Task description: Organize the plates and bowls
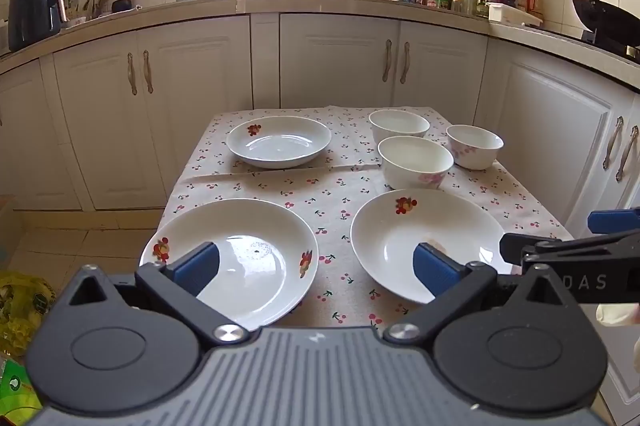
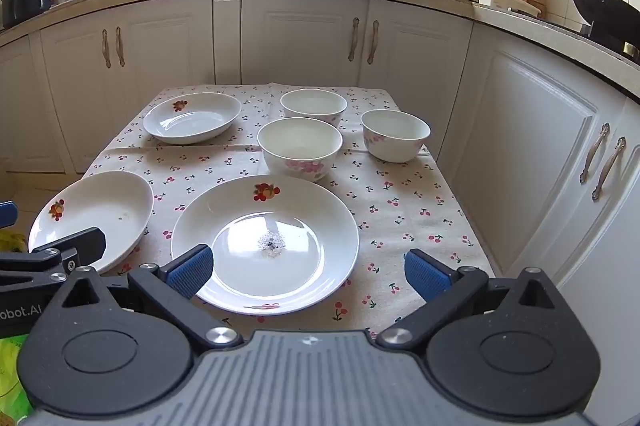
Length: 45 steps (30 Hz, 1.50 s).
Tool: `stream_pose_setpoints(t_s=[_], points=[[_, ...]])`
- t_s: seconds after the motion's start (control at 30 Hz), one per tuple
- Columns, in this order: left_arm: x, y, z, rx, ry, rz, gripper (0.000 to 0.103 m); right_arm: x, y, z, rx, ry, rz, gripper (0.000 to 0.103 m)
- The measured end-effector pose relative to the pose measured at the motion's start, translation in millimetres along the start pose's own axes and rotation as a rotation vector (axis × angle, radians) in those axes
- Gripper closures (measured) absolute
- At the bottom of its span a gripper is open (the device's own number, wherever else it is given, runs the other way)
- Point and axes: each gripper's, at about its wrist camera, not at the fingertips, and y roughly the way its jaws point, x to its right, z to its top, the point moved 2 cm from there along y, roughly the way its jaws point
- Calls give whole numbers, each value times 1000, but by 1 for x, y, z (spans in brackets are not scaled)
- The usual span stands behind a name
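Observation:
Three white fruit-print plates lie on the cherry-print table: near left plate (image 1: pixel 256 250) (image 2: pixel 104 214), near right plate (image 1: pixel 424 238) (image 2: pixel 280 226), far left plate (image 1: pixel 279 141) (image 2: pixel 192 117). Three white bowls stand at the far right: the back bowl (image 1: pixel 399 123) (image 2: pixel 313 105), the middle bowl (image 1: pixel 415 161) (image 2: pixel 300 147), and the right bowl (image 1: pixel 474 145) (image 2: pixel 395 134). My left gripper (image 1: pixel 316 268) is open and empty, above the near edge between the two near plates. My right gripper (image 2: pixel 308 272) is open and empty, over the near right plate's front rim.
The table (image 1: pixel 332 193) (image 2: pixel 400 209) stands before white cabinets (image 1: pixel 336 61) under a cluttered counter. A wok (image 1: pixel 600 13) sits at the right. Yellow-green bags (image 1: pixel 20 306) lie on the floor at the left. Each gripper shows at the other view's edge.

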Motion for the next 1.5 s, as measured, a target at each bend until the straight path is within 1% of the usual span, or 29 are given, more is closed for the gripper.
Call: stream_pose_setpoints(t_s=[0.43, 0.77, 1.5], points=[[6, 1, -2, -6, -7, -8, 1, -1, -2, -1, 2, -2, -11, 0], [4, 6, -3, -5, -9, -12, 1, -1, -4, -1, 8, -4, -20, 0], [2, 1, 0, -4, -5, -19, 1, -2, -6, 0, 16, -5, -34, 0]])
